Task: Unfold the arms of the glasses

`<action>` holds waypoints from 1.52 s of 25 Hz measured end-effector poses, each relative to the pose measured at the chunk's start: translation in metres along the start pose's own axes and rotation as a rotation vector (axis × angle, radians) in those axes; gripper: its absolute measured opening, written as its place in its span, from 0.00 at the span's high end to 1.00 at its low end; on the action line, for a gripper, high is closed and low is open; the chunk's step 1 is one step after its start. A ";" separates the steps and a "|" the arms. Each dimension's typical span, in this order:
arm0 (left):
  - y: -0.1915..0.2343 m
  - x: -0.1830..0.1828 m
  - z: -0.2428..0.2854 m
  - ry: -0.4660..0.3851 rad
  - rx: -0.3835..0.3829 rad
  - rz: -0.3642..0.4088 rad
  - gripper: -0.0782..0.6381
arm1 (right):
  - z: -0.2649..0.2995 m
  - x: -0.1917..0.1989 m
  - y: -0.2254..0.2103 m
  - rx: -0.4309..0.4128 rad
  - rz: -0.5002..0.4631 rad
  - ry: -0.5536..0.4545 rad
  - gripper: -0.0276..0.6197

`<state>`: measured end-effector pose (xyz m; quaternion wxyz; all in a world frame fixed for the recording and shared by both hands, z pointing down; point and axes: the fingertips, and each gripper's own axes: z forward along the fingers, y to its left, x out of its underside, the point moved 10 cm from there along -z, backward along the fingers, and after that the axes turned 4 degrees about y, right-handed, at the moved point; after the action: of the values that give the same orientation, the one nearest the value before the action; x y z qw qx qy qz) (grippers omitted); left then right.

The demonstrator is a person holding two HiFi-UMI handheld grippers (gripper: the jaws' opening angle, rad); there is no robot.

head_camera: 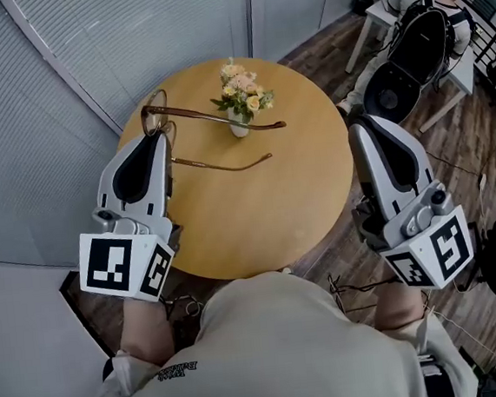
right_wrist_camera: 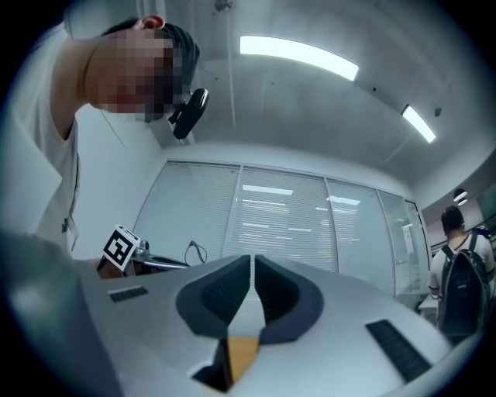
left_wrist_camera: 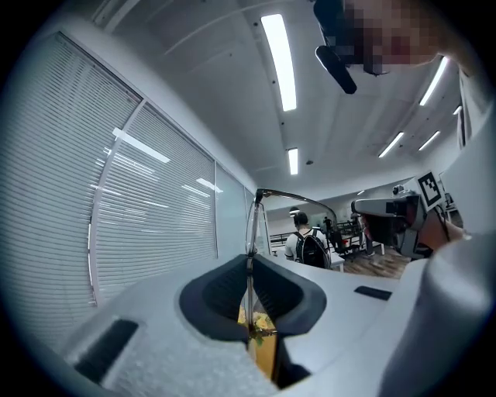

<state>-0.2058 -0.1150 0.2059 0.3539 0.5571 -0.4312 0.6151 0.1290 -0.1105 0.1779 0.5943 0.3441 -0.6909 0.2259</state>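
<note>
The left gripper (head_camera: 158, 139) is pinching the glasses (head_camera: 194, 111) by the frame over the tabletop's (head_camera: 258, 210) left edge — leaving both arms free, already spread — while the right gripper (head_camera: 360, 124) is hanging closed, empty.

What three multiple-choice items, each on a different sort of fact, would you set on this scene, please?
1. Where is the vase?
A. on the table
B. on the floor
C. on a chair

2. How many arms of the glasses are unfolded?
A. none
B. one
C. two

3. What state is the left gripper in?
A. open and empty
B. shut on the glasses
C. shut on the vase

Answers:
1 A: the vase stands on the round tabletop.
2 C: in the head view both arms stretch out from the frame.
3 B: the frame's thin rim sits pinched between its jaws.
</note>
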 end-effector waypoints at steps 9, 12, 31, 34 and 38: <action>0.005 0.030 0.004 0.043 0.019 -0.020 0.84 | 0.012 0.044 -0.003 0.013 0.034 0.092 0.90; 0.001 0.037 0.002 0.074 0.023 -0.036 0.84 | 0.009 0.048 -0.002 0.014 0.048 0.120 0.90; 0.002 0.063 0.004 0.148 0.029 -0.070 0.84 | 0.013 0.084 0.009 0.011 -0.023 0.283 0.90; 0.002 0.066 0.005 0.151 0.031 -0.069 0.84 | 0.014 0.088 0.010 0.002 -0.018 0.290 0.90; 0.000 0.071 0.005 0.159 0.036 -0.063 0.84 | 0.013 0.092 0.010 -0.001 -0.018 0.295 0.90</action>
<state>-0.2133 -0.1228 0.2759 0.3965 0.5260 -0.3729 0.6536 0.1082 -0.1323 0.2666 0.6916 0.3129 -0.5931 0.2682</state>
